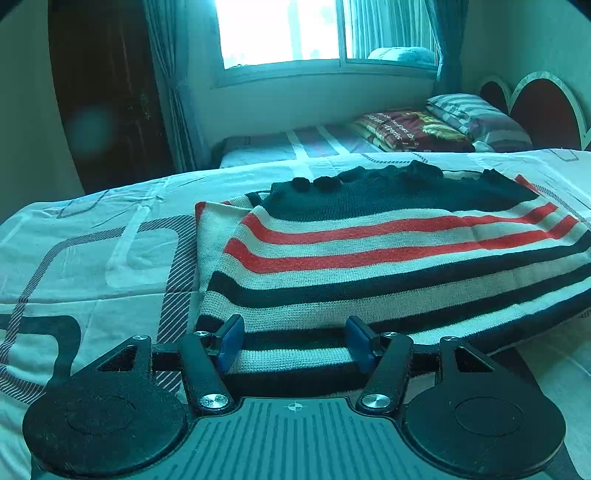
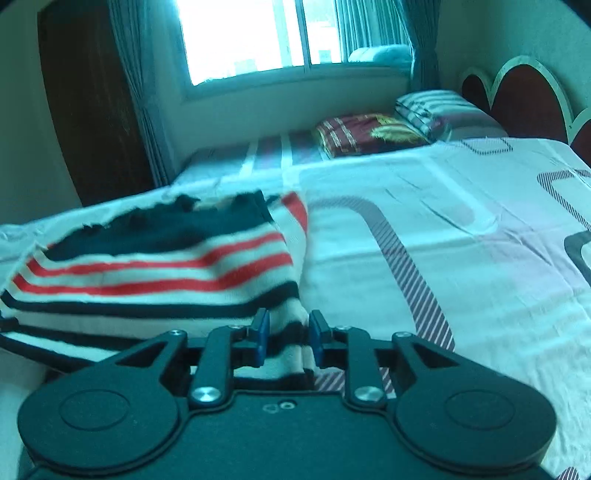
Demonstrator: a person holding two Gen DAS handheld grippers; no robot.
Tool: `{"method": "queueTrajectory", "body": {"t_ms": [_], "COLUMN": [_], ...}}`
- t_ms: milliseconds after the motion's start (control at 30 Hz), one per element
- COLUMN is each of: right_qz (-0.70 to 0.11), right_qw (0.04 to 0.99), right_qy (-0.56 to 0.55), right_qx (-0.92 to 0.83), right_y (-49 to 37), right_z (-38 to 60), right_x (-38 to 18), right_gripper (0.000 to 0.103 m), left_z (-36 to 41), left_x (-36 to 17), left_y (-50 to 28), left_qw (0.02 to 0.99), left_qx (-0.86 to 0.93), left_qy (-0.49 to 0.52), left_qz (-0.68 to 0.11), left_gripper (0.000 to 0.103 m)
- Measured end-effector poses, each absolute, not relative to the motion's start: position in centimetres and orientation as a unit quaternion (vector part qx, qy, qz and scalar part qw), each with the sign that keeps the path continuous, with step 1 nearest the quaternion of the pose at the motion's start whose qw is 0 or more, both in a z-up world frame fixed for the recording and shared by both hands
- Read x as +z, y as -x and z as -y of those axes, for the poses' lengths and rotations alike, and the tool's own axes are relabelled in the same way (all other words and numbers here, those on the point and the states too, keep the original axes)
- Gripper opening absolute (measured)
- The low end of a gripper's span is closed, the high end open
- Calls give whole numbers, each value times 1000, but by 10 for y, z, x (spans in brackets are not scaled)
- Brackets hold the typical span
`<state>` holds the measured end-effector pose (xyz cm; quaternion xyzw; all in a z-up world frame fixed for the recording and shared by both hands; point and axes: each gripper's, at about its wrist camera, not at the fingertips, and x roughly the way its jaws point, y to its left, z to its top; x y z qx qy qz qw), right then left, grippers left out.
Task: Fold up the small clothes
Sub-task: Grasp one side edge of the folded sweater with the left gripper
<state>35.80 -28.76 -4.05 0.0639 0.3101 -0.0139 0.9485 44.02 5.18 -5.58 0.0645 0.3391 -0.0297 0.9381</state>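
Item one, nearest: my left gripper (image 1: 295,341), blue pads set well apart, with the near hem of the striped knit garment (image 1: 388,258) lying between them. The pads flank the fabric without visibly pressing it.

Item two: my right gripper (image 2: 286,338), pads drawn close together with a bunched corner of the same garment (image 2: 159,266) between them. The right pad (image 2: 317,338) lies against the folded edge; a thin gap shows at the left pad, so I cannot tell whether the cloth is truly pinched.

Item three: the garment itself, knitted, in navy, white and red bands, dark ruffled edge farthest from me. It lies folded on the bed sheet (image 1: 92,258), near edge raised slightly off it.

Item four: the sheet, pale with rounded grey and striped outlines.

Item five, beyond: a second bed with a dark red patterned blanket (image 1: 406,131) and a striped pillow (image 1: 476,118), a heart-shaped headboard (image 1: 543,110), then the window (image 1: 280,33) and curtains.
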Motion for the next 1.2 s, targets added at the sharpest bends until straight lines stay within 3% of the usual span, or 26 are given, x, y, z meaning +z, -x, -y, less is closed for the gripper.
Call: {"method": "queueTrajectory", "body": {"t_ms": [467,667,800,1000,1200], "right_qz": [-313,-314,-311,-317,-321], "right_qw": [948,947,947,944,942], "right_qy": [-41,-36,-34,-50,-49], "right_qx": [43,62,68,71,79], "right_y": [-364,-366,-366,-371,-382], "right_z": [232,212,210,213,212], "right_x": [-26,-23,-22,-29,-36], "right_gripper": [24,24,24,24,24], "left_z": [-67,-105,-127,-130,-133], "left_x": [-44,-78,-101,-123,-125], "left_y": [-395,-390,-392,-407,-439], "left_qw": [941,899,869,852,852], "left_qx": [-31,-40,-38,-27,-15], "left_qy": [12,238,364,439,450], "left_qz": [-335,-365,-332,-285,-268], "left_gripper": [61,61,61,61,61]}}
